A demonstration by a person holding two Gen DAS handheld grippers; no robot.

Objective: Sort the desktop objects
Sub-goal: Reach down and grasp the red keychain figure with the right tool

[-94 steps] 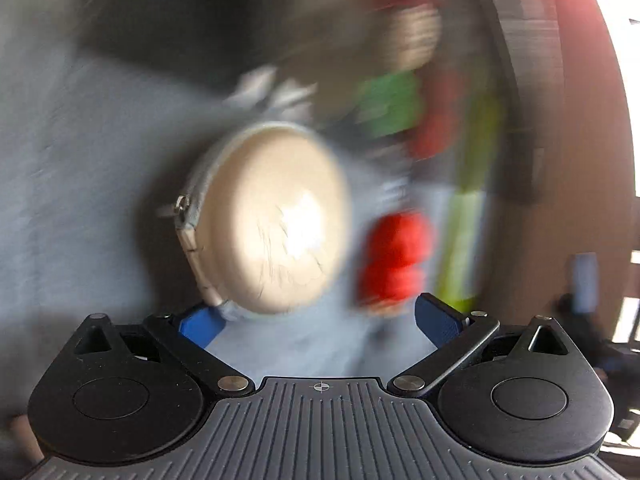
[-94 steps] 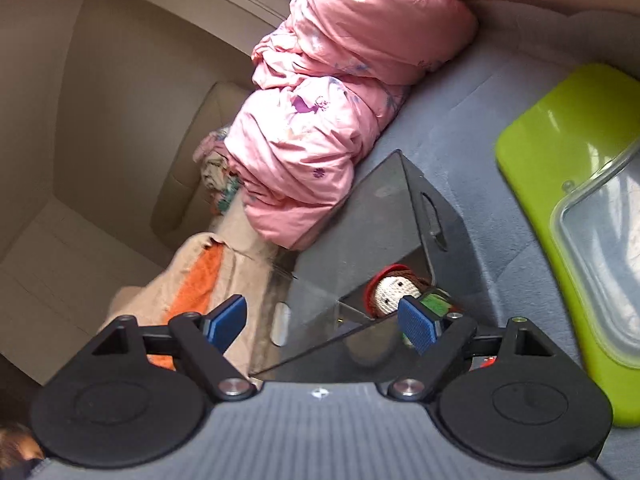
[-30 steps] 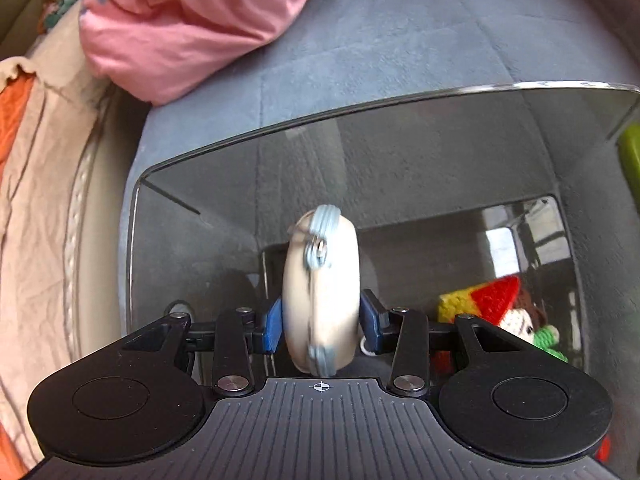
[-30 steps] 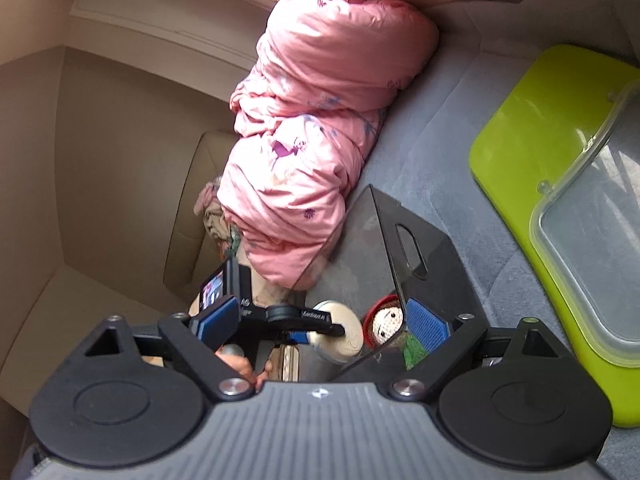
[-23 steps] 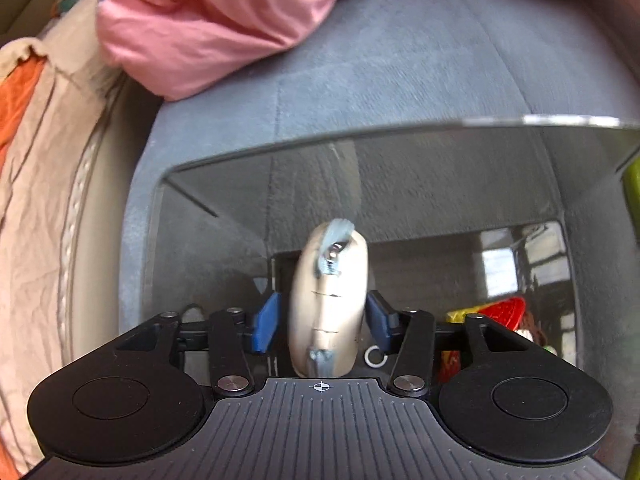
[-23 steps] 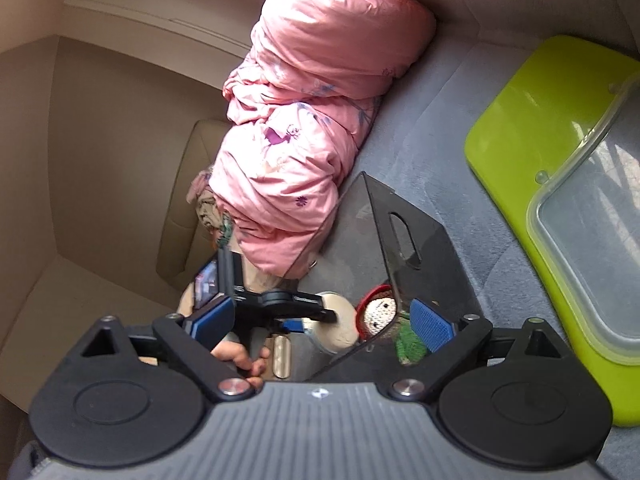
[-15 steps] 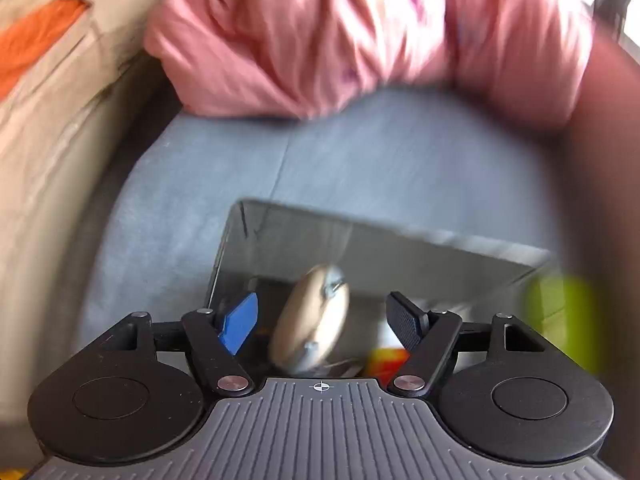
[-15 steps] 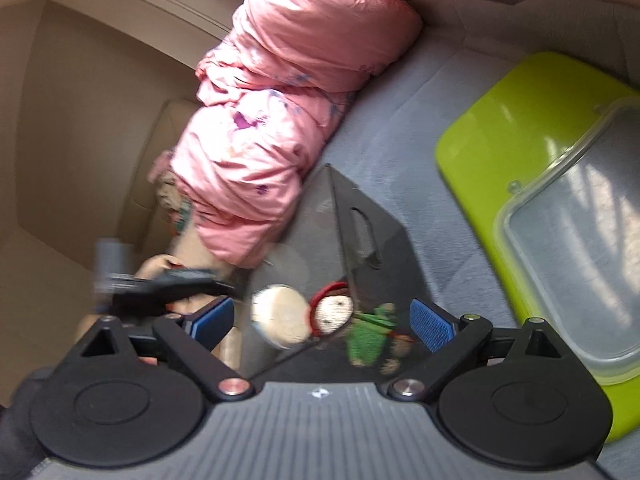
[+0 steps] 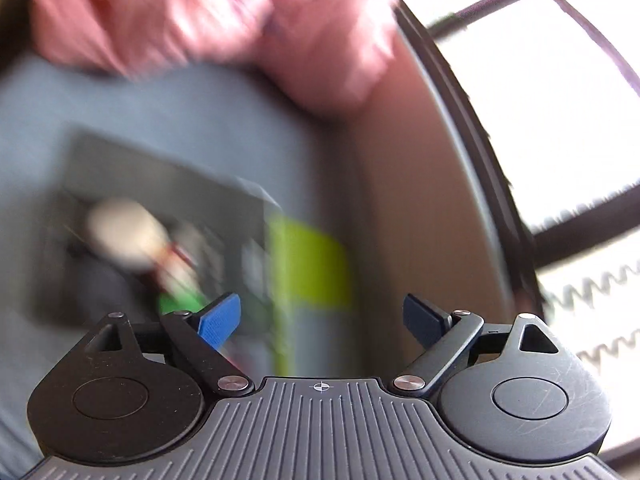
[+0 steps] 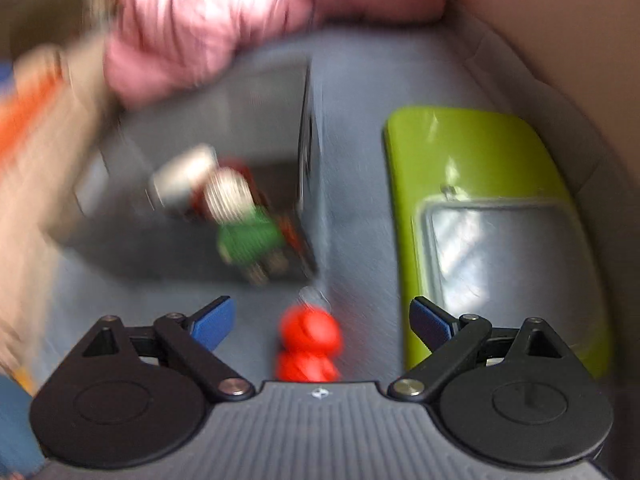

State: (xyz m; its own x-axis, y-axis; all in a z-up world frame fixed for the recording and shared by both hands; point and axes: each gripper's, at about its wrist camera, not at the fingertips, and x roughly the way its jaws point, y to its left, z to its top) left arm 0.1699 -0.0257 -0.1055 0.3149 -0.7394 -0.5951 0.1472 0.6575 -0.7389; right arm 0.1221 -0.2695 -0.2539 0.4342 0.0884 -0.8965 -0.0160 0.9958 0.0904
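Note:
Both views are motion-blurred. A dark transparent bin (image 10: pixel 280 92) stands on the grey surface. Inside it lie a round cream zip case (image 10: pixel 180 180) and a crocheted doll with a green body (image 10: pixel 248 240). The case also shows in the left wrist view (image 9: pixel 120 236), inside the bin (image 9: pixel 160 168). A red knitted toy (image 10: pixel 310 344) lies on the grey surface just below the bin, between the fingers of my right gripper (image 10: pixel 322 320), which is open and empty. My left gripper (image 9: pixel 320 316) is open and empty, above and to the right of the bin.
A lime green tray (image 10: pixel 472 160) with a clear plastic lid (image 10: pixel 504 264) on it lies right of the bin; the tray also shows in the left wrist view (image 9: pixel 308 260). A pink quilt (image 10: pixel 224 20) is heaped behind the bin. A window (image 9: pixel 540 100) is at right.
My left gripper has opened and let the cream case drop into the bin, then pulled back and swung right. My right gripper has swung down toward the red toy.

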